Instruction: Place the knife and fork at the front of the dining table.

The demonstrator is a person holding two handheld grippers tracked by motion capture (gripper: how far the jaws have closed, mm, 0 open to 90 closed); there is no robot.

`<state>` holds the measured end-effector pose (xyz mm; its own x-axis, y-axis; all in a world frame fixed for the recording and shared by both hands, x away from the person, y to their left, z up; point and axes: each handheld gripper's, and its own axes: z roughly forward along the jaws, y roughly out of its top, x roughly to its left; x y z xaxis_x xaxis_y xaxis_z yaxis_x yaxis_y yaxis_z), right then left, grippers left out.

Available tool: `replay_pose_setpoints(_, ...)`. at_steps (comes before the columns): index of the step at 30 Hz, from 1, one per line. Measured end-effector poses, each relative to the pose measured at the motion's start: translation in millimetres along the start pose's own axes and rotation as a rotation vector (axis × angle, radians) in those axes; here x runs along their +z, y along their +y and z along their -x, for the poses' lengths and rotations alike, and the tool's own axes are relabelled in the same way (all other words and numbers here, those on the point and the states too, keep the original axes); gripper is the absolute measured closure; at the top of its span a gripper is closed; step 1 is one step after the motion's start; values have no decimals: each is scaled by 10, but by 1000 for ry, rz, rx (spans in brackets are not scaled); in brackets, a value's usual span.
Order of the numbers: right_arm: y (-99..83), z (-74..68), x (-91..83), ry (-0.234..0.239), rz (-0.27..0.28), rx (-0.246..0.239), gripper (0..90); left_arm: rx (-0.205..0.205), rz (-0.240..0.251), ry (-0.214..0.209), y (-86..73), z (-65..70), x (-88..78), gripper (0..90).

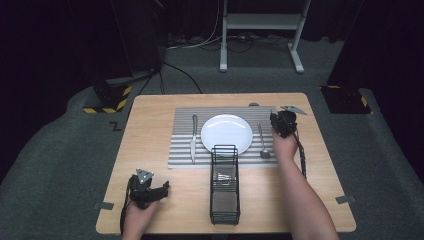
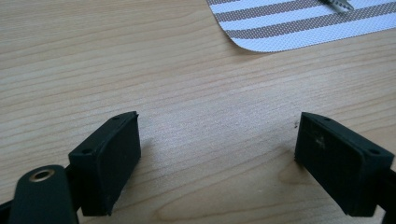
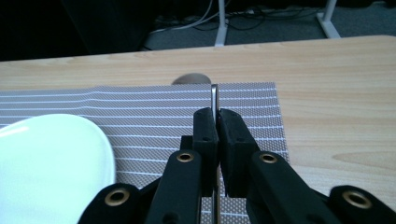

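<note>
My right gripper (image 1: 280, 122) is over the right side of the striped placemat (image 1: 182, 125), just right of the spoon (image 1: 262, 142) lying there. In the right gripper view its jaws are shut on a thin metal utensil handle (image 3: 214, 95) seen edge-on; I cannot tell which utensil it is. The white plate (image 1: 226, 133) sits mid-mat, and a knife (image 1: 193, 137) lies left of it. My left gripper (image 1: 162, 189) rests near the table's front left, its jaws (image 2: 217, 135) wide open over bare wood with nothing between them.
A black wire basket (image 1: 212, 200) stands in front of the plate and holds some cutlery (image 1: 223, 179). A small dark round thing (image 1: 254, 104) lies at the mat's far edge. Beyond the table are a white frame's legs (image 1: 223, 50) and cables on the floor.
</note>
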<state>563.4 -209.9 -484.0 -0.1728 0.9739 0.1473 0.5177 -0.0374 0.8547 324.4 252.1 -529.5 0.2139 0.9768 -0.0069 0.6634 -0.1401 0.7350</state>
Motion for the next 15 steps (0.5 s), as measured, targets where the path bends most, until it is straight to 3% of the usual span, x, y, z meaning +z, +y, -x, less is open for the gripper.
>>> replay_pose_setpoints(10,-4,39,77,3,-48,-3,850,1,0,-3,-1,-3,-2,144)
replay_pose_setpoints(15,0,60,81,2,-63,15,808,5,0,-6,-3,-4,-4,144)
